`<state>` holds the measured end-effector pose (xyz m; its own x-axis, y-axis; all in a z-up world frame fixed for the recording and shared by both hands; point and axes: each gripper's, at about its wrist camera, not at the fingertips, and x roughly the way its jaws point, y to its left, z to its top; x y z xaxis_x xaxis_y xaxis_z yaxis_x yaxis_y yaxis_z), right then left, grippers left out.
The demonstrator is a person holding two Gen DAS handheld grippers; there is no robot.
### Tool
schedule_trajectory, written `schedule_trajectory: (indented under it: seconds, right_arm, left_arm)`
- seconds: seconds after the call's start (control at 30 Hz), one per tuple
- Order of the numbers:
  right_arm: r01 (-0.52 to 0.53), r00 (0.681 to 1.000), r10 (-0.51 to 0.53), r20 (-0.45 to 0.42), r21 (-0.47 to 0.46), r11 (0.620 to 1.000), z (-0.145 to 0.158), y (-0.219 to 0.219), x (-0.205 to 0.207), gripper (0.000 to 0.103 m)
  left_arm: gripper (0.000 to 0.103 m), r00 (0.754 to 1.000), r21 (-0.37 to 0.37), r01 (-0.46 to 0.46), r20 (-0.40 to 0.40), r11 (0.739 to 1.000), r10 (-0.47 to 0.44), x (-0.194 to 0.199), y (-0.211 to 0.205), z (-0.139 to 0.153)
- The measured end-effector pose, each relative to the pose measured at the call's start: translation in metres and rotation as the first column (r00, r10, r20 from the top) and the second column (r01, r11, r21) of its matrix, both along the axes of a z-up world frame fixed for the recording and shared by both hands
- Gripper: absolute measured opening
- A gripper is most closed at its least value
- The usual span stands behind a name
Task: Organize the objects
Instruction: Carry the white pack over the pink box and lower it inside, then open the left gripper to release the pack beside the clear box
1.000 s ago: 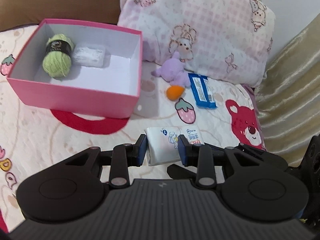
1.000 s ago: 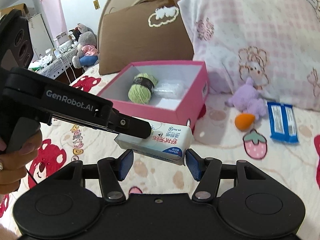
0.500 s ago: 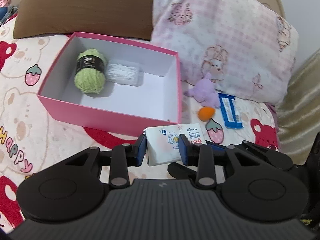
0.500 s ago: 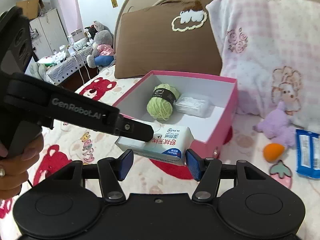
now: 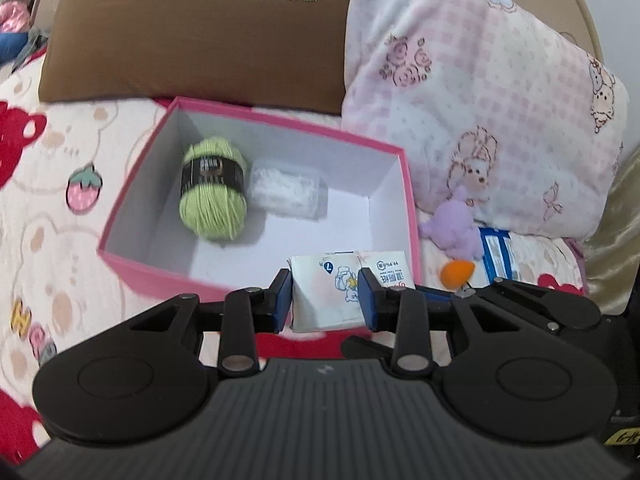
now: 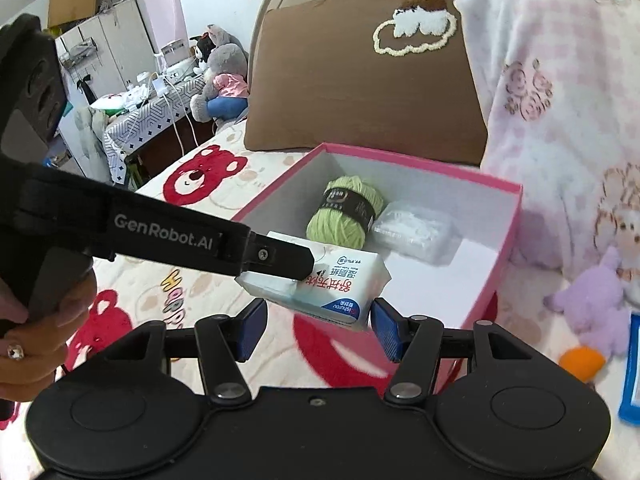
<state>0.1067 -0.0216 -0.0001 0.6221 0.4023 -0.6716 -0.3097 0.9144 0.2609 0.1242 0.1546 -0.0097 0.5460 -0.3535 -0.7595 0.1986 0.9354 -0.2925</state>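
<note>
The left claw [image 5: 325, 297] is clamped on a white pack of wet wipes [image 5: 344, 288], its blue pads pressing both sides. A second ago the pack hung over the bedspread, short of the pink box [image 5: 132, 276]; now it hangs at the box's near wall, partly over the white interior. That suggests the pack is about to be set inside, beside the green yarn ball [image 5: 213, 196] and the clear plastic case [image 5: 286, 188] already lying there.

The right claw [image 6: 318, 330] stands apart and empty, just below the carried pack and following it.

On the bed, right of the box, a purple plush toy [image 5: 454, 228], an orange toy [image 5: 456, 274] and a blue packet [image 5: 496, 254] wait unsorted. The bedspread [image 5: 60, 208] is pale with red bears and strawberries. A brown pillow [image 5: 192, 36] and a pink checked pillow [image 5: 480, 92] lean behind. In the right view, a cluttered side table [image 6: 148, 100] with stuffed animals stands beyond.
</note>
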Motion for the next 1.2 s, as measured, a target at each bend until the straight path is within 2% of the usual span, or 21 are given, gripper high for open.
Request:
schedule_trajectory:
  seconds: [0.07, 0.23, 0.33, 0.47, 0.57, 0.7, 0.93, 1.07, 1.2]
  right_arm:
    - [0.001, 0.998, -0.001, -0.059, 0.012, 1.000, -0.001, 0.001, 0.018, 0.061]
    - [-0.011, 0.994, 0.005, -0.111, -0.051, 0.999, -0.011, 0.009, 0.052, 0.059]
    - [-0.020, 0.992, 0.009, -0.124, -0.093, 0.995, -0.018, 0.010, 0.065, 0.049]
    - [-0.015, 0.987, -0.003, -0.163, -0.105, 0.994, -0.027, 0.002, 0.082, 0.041]
    - [-0.029, 0.983, 0.000, -0.182, -0.157, 0.987, -0.034, 0.004, 0.092, 0.040]
    - [-0.037, 0.980, -0.003, -0.200, -0.194, 0.980, -0.048, 0.011, 0.108, 0.040]
    - [-0.041, 0.977, -0.018, -0.212, -0.267, 0.963, -0.067, 0.020, 0.125, 0.039]
    - [-0.033, 0.970, -0.031, -0.239, -0.259, 0.965, -0.076, 0.020, 0.136, 0.036]
    - [-0.014, 0.964, -0.056, -0.261, -0.260, 0.966, -0.090, 0.021, 0.144, 0.036]
  left_arm:
    - [0.033, 1.000, 0.025, 0.001, -0.002, 1.000, -0.001, 0.014, -0.001, -0.004]
    - [0.033, 0.998, -0.022, -0.025, -0.058, 0.999, 0.024, 0.050, 0.011, -0.021]
    - [0.033, 0.997, -0.030, -0.025, -0.071, 0.999, 0.023, 0.066, 0.013, -0.033]
    - [0.032, 0.994, -0.058, -0.019, -0.107, 0.998, 0.013, 0.082, 0.013, -0.047]
    - [0.033, 0.990, -0.071, -0.013, -0.143, 0.997, 0.003, 0.093, 0.011, -0.060]
    - [0.033, 0.990, -0.039, -0.011, -0.140, 0.999, 0.006, 0.105, 0.006, -0.074]
    - [0.033, 0.986, -0.028, 0.015, -0.165, 0.999, -0.019, 0.126, 0.003, -0.092]
    - [0.032, 0.984, 0.009, 0.046, -0.171, 0.999, -0.044, 0.139, 0.000, -0.101]
    - [0.030, 0.978, -0.003, 0.050, -0.202, 0.999, -0.050, 0.148, 0.004, -0.114]
